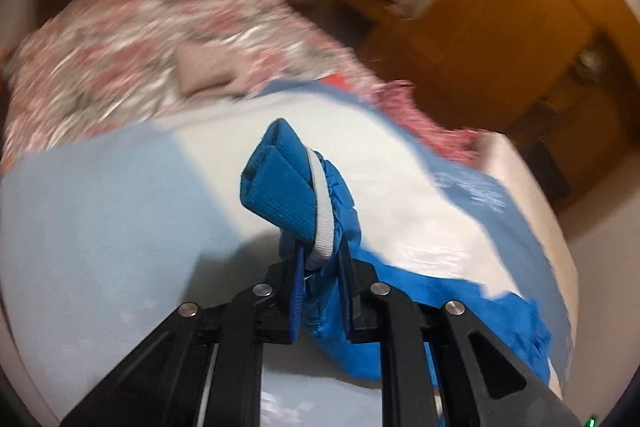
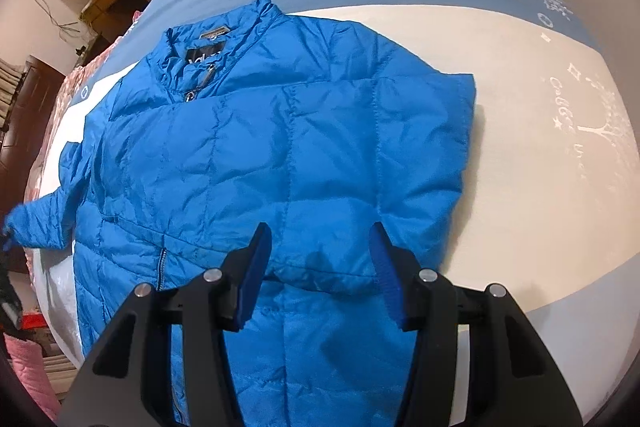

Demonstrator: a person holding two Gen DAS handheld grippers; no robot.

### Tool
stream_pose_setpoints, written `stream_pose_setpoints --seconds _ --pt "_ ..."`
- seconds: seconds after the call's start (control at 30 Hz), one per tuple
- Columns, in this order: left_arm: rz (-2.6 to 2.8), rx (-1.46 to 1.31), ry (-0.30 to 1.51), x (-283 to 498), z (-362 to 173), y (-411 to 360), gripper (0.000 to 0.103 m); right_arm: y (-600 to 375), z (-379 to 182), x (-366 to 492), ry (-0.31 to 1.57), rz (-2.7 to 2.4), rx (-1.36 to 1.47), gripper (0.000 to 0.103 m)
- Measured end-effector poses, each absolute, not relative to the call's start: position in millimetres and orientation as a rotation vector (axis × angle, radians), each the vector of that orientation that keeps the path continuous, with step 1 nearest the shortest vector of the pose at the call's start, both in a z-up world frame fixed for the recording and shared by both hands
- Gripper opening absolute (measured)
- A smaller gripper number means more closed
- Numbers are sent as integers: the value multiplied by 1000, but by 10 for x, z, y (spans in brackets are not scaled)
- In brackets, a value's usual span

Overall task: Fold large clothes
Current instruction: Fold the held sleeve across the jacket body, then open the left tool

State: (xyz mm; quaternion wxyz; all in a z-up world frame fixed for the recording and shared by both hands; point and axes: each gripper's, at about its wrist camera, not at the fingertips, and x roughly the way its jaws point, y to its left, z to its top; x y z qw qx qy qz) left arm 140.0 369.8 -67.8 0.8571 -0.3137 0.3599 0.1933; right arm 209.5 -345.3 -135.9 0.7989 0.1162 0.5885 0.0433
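Quilted blue jacket, ribbed cuff pinched in left claw, right claw agape

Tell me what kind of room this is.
Most likely a bedroom: the blue puffer jacket lies on a bed's blue-and-white sheet, a floral quilt is heaped beyond, and wooden wardrobe doors stand behind.

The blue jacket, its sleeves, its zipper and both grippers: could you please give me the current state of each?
Blue jacket: spread front-up on the bed.
Front zipper: closed up to the collar.
One sleeve: folded across the body.
Sleeve cuff: lifted, pinched in the left gripper.
Right gripper: open, over the folded sleeve.
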Motion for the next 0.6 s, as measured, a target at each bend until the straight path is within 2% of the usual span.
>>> stream_pose_setpoints --seconds 0.17,0.3,0.47,0.6 --pt "184 -533 744 1732 -315 2736 15 -3570 -1439 2030 1275 76 262 52" --pt "-31 -447 774 2008 -217 1798 15 -3692 -1532 1980 1285 56 289 52" --pt "-246 -366 831 2324 -265 778 15 -3716 -1547 1968 1278 63 282 52" --pt "-332 -306 901 2542 -512 152 15 -3704 -1569 1995 1274 76 287 52"
